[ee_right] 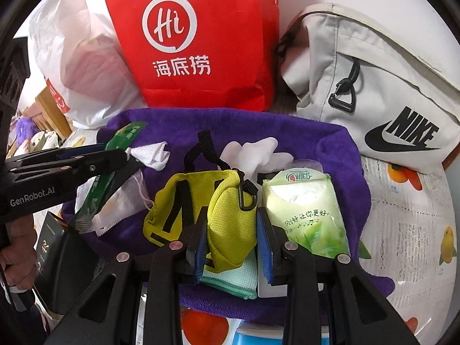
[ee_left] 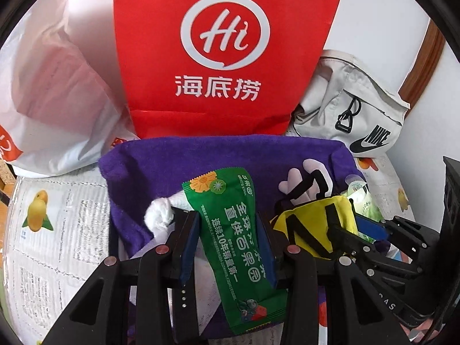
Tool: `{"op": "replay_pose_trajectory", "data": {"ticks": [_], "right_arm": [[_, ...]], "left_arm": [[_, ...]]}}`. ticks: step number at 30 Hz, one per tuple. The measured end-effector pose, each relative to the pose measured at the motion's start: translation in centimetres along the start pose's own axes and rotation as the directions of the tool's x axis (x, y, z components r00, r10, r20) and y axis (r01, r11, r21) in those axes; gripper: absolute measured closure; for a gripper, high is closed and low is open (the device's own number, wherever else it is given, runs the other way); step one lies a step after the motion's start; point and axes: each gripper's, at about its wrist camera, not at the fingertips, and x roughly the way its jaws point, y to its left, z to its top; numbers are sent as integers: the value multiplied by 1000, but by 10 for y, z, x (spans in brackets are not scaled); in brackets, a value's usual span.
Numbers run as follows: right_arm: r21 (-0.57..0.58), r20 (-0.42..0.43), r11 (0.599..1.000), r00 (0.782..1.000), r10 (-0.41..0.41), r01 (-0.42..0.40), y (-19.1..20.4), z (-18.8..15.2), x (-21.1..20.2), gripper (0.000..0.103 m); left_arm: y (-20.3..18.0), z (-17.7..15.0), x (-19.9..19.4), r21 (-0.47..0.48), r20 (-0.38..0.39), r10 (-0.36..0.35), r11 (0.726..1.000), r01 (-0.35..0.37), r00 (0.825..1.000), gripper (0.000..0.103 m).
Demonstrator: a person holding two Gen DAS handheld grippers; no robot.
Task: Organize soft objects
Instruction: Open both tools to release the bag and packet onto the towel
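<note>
Here the left gripper (ee_left: 228,230) has its jaws closed narrowly on a green packet (ee_left: 238,244), pinching it across the middle so both ends hang free. From the right wrist view the packet looks lifted a little above the purple towel (ee_right: 339,143), though how far is hard to tell. A mid-length pinch makes sense for such a limp, flat wrapper: it keeps it from folding over and leaves the ends clear for setting down.

The right gripper (ee_right: 233,244) has its jaws around the lower part of a yellow pouch (ee_right: 227,210), the blue pads (ee_right: 263,244) at its sides. They seem to press it, but I cannot tell whether the grip is firm or only bracketing. The pouch rests on the towel with its black strap (ee_right: 201,146) trailing away, touching a tissue pack (ee_right: 304,210) on its right and overlapping a small mint cloth (ee_right: 230,281) below.

The towel appears to serve as the gathering mat, laid over a fruit-printed tablecloth (ee_right: 408,230). A crumpled white paper (ee_right: 152,155) also lies on it. Behind stand a red bag (ee_right: 201,43), a white plastic bag (ee_right: 77,66) and a grey Nike bag (ee_right: 373,72), likely destinations, well placed within reach.
</note>
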Motion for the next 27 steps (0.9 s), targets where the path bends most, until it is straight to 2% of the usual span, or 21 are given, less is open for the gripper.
{"op": "replay_pose_trajectory", "data": {"ticks": [10, 13, 15, 17, 21, 27], "right_arm": [[8, -10, 999, 999, 31, -31, -3, 2, 0, 68], [13, 9, 999, 999, 42, -42, -3, 3, -7, 58], [12, 33, 999, 999, 42, -43, -3, 5, -15, 44], [12, 49, 1000, 998, 26, -27, -3, 7, -19, 37], [29, 61, 1000, 998, -12, 10, -5, 7, -33, 33], [53, 89, 997, 994, -65, 60, -5, -2, -68, 30]], "left_arm": [[1, -3, 12, 0, -35, -1, 1000, 1, 999, 64], [-1, -2, 14, 1, -37, 3, 1000, -3, 999, 62], [-2, -2, 14, 5, -46, 18, 1000, -18, 999, 54], [-3, -2, 9, 9, -38, 37, 999, -37, 999, 49], [2, -2, -8, -9, -15, 30, 1000, -30, 999, 38], [5, -8, -44, -13, 19, 40, 999, -40, 999, 34]]}}
